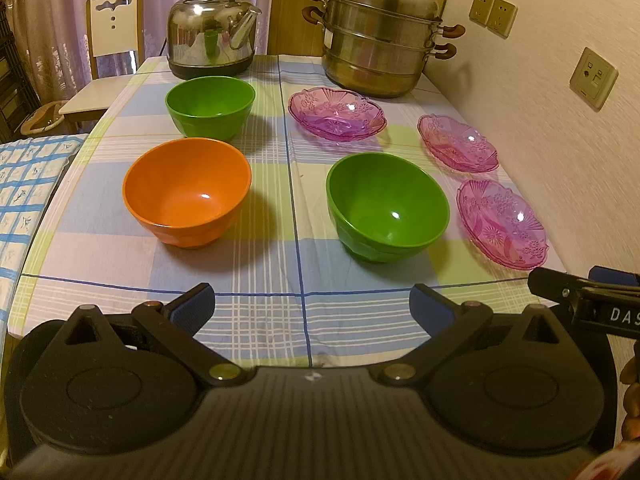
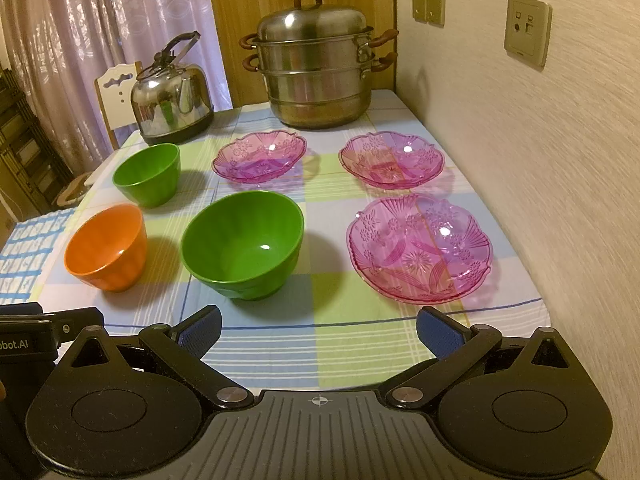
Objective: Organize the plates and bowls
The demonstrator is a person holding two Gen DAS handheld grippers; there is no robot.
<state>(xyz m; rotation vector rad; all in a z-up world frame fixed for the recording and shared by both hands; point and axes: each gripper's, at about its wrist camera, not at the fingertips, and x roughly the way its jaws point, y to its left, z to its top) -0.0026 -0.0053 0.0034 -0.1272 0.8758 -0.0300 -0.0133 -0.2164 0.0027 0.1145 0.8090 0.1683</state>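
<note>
On the checked tablecloth stand an orange bowl (image 1: pixel 186 192) (image 2: pixel 106 248), a near green bowl (image 1: pixel 387 205) (image 2: pixel 242 245) and a far green bowl (image 1: pixel 210 106) (image 2: pixel 147 174). Three pink glass plates lie to the right: a near one (image 1: pixel 502 224) (image 2: pixel 419 249), a far right one (image 1: pixel 458 143) (image 2: pixel 391 159) and a far middle one (image 1: pixel 337 113) (image 2: pixel 259 155). My left gripper (image 1: pixel 312 308) is open and empty at the table's near edge. My right gripper (image 2: pixel 319 330) is open and empty beside it, short of the near plate and near green bowl.
A steel kettle (image 1: pixel 212 32) (image 2: pixel 173 94) and a stacked steel steamer pot (image 1: pixel 380 36) (image 2: pixel 318 68) stand at the table's far end. A wall with sockets (image 2: pixel 526 30) runs along the right edge. A chair (image 1: pixel 114 28) stands far left.
</note>
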